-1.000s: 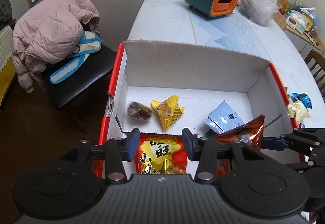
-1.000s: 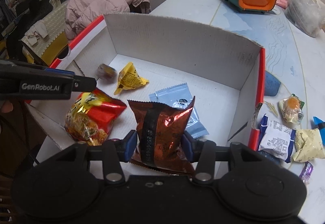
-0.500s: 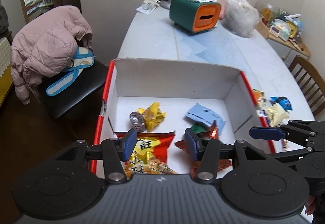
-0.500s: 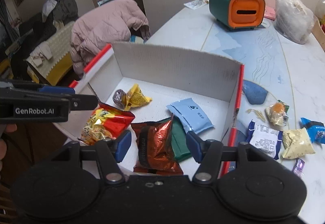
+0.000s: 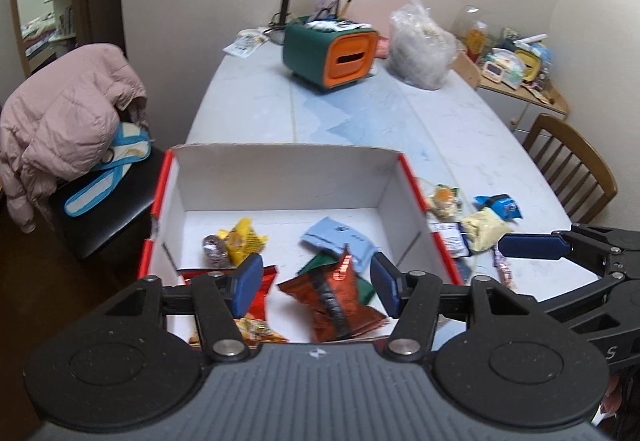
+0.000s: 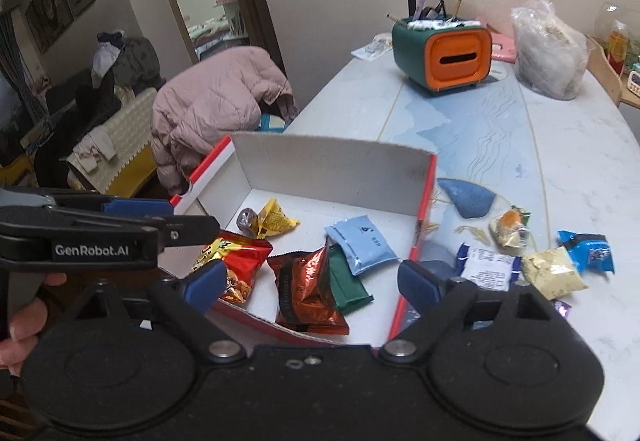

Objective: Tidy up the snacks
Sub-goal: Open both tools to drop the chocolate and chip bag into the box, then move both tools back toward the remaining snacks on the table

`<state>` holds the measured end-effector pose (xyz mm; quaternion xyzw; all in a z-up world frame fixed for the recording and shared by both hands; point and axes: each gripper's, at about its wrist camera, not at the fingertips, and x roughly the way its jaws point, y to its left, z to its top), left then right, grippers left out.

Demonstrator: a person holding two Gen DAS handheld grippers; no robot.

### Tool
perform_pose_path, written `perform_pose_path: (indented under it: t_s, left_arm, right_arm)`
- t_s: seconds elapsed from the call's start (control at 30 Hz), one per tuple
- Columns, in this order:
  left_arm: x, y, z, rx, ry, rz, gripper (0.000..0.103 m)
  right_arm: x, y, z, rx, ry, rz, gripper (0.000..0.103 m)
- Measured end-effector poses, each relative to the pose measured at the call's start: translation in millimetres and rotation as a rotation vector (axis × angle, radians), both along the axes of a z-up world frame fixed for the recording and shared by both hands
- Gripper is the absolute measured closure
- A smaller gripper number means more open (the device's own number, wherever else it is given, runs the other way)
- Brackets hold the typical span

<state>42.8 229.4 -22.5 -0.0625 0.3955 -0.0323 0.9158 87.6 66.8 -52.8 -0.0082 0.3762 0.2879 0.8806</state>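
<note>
Both tools over the near edge of the red-and-white box point(image 6: 344, 165), jaws opening, nothing between them: left tool point(image 5: 316, 283), right tool point(image 6: 310, 283). Copper snack bag point(image 6: 306, 289) lies in the box by the red bag point(image 6: 236, 261). More snacks point(image 6: 552, 269) on the bench point(image 6: 560, 145), right of the box.

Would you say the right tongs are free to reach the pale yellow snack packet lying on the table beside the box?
Probably yes: the right tongs are opening and empty, and the pale yellow packet lies uncovered outside the red-edged box.
</note>
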Motion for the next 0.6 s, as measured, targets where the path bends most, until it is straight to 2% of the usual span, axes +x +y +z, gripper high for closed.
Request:
perform_pose_path:
  t_s: [0.2, 0.37, 0.6]
  left_arm:
    - [-3.9, -28.3, 5.4, 0.003, -0.028, -0.053, 0.037]
    - [-3.8, -57.5, 5.4, -0.004, -0.057, -0.081, 0.028]
    - [8.7, -102.0, -4.1, -0.047, -0.023, -0.098, 0.027]
  right_arm:
    - [-9.2, -30.4, 8.6, 0.008, -0.034, -0.044, 0.006]
    - [-10.2, -64.7, 7.4, 0.009, -0.03, -0.085, 0.004]
    - [-15.7, -116.7, -0.3, -0.032, -0.05, -0.08, 0.002]
